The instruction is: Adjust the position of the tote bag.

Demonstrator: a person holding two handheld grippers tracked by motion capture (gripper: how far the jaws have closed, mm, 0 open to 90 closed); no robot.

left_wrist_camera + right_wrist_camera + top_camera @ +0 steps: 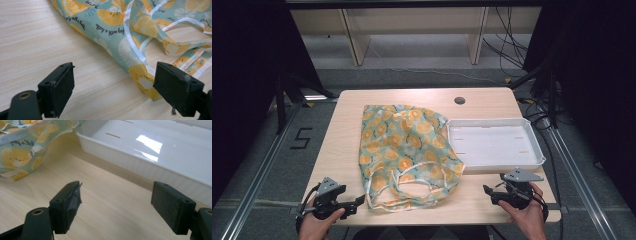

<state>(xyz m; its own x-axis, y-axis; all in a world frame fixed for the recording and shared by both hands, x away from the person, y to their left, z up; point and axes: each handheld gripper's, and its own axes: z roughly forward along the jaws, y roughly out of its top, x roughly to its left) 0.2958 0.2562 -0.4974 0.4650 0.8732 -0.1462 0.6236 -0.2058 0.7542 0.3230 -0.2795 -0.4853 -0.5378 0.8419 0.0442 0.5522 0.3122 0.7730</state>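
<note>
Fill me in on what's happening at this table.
A person holds a two-jaw gripper in each hand at the near edge of the table. Both grippers are open and hold nothing. The left gripper points at the near corner of a citrus-print fabric bag lying flat mid-table, handles toward the person. The right gripper sits just in front of an empty white tray beside the bag.

A pale wooden table point(347, 130) carries a fruit-print bag point(407, 150) beside a white tray point(494, 145).

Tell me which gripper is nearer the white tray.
Right. The right gripper sits open just in front of the white tray, by its near edge. The left gripper is open across the table, beside the fruit-print bag, which lies between it and the tray.
</note>
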